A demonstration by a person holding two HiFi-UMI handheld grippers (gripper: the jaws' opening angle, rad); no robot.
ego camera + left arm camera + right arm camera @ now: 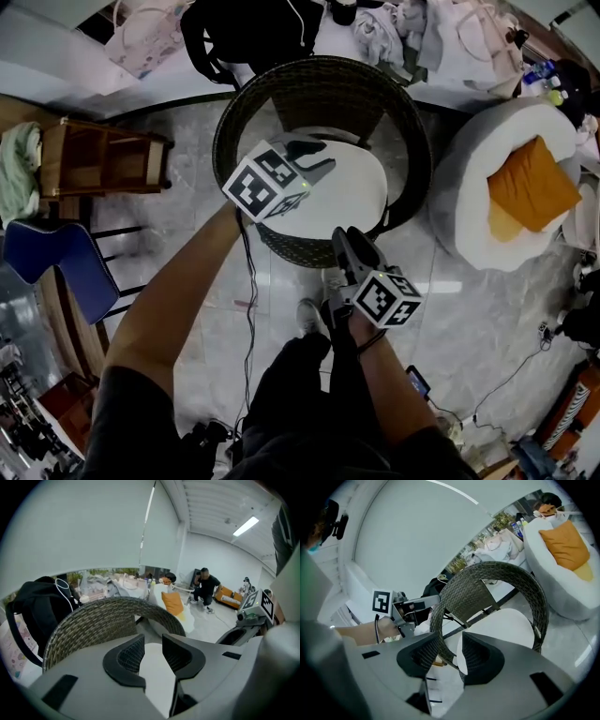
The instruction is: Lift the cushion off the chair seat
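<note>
left gripper (153, 652) and right gripper (457, 656) (jaws apart) seem clear of cushion (356, 192).

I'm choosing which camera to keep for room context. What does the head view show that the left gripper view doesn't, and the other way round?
Only the head view: a blue chair and a wooden rack on the floor at the left, plus the wearer's shoe.
Only the left gripper view: a person in dark clothes low down far across the room, and a ceiling light.
Both: the wicker chair, the white cushion on its seat, and the orange pillow.
</note>
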